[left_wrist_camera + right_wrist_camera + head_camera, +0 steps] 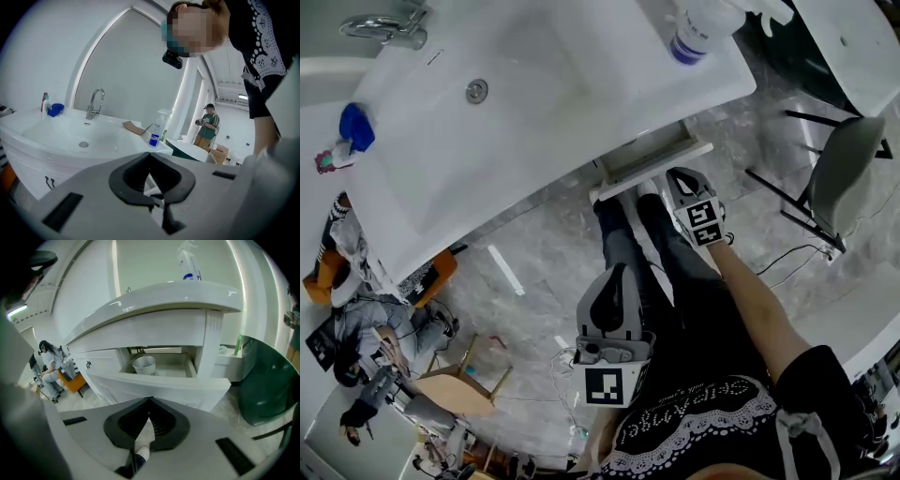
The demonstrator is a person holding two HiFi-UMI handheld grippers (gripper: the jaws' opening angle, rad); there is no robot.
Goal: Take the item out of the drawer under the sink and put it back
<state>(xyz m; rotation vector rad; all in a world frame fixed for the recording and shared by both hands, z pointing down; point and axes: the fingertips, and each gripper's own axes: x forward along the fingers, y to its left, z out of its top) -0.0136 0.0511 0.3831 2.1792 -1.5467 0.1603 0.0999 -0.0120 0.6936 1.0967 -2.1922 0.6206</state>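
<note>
Both left gripper (149,154) and right gripper (150,400) empty; cup (144,364) in the open drawer (159,383) under the sink (534,103).
Each gripper's fingers are pressed together on nothing. The drawer stands pulled out below the sink's front edge, the pale cup upright inside it. The right gripper hovers just in front of the drawer; the left gripper hangs farther out from the sink. A spray bottle (698,28) stands on the sink's corner above the drawer.
</note>
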